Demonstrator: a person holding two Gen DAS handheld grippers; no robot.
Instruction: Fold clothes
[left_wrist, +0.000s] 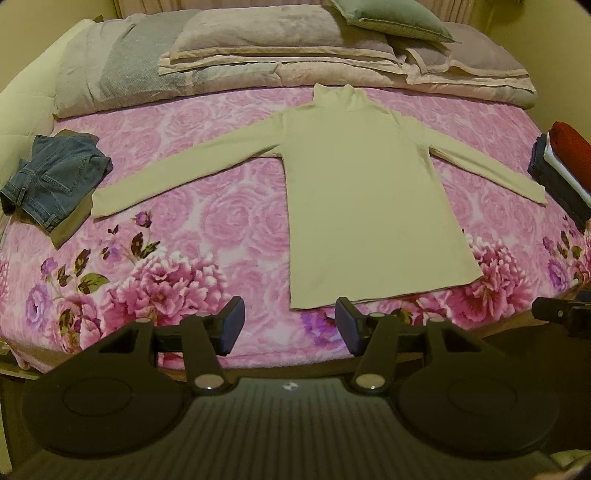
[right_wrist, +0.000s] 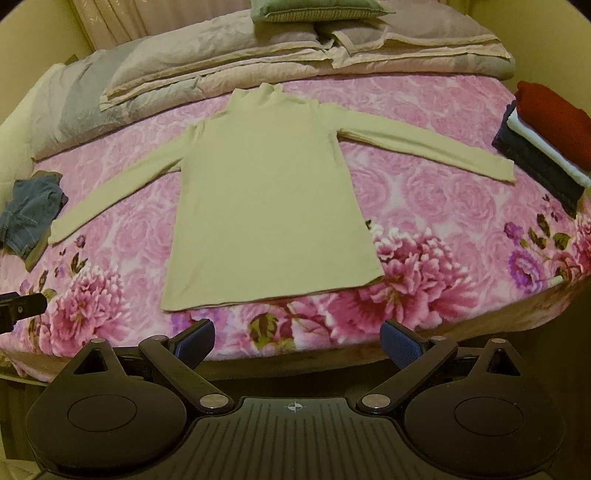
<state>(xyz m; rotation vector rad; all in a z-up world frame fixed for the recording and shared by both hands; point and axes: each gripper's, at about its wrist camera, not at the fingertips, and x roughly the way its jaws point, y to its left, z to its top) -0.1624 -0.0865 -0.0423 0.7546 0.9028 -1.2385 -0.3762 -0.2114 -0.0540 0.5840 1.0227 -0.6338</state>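
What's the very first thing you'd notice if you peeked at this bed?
The pale yellow turtleneck grabs the eye first: it lies flat in the middle of the pink flowery bedspread with both long sleeves stretched out. Crumpled blue jeans sit at the left edge, and a neat stack of folded clothes with a red one on top sits at the right edge.

Dim warm light, soft blur, fisheye-bent edges
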